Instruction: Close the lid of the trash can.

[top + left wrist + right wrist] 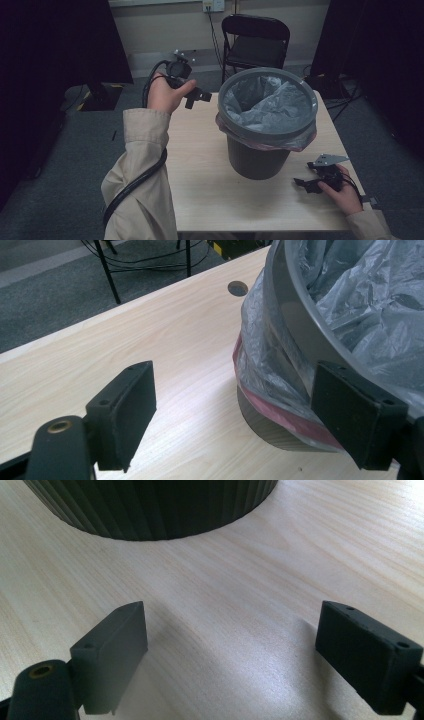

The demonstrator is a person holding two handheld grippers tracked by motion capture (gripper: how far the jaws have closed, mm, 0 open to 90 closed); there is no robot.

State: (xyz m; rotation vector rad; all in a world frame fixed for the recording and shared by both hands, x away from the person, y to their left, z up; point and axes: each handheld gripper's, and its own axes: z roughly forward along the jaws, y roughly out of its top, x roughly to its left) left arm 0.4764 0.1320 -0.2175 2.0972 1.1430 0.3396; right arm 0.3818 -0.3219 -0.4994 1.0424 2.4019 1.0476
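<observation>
A dark grey waste bin (260, 157) stands on the pale wooden table (200, 165), lined with a translucent grey bag (265, 102) folded over its rim, with a pink edge below. My left gripper (199, 96) is held above the table's far left, just left of the bin's rim, open and empty. In the left gripper view the bag (360, 295) and the rim (295, 315) lie close to the right jaw of the left gripper (250, 412). My right gripper (306, 183) rests low at the bin's right front, open. Its own view shows the right gripper (250, 652) over bare wood, with the ribbed bin base (150, 505) ahead.
A black folding chair (256, 42) stands behind the table. Dark curtains hang at both sides. A cable port (237, 288) sits in the tabletop near the bin. Bare tabletop lies in front of and left of the bin.
</observation>
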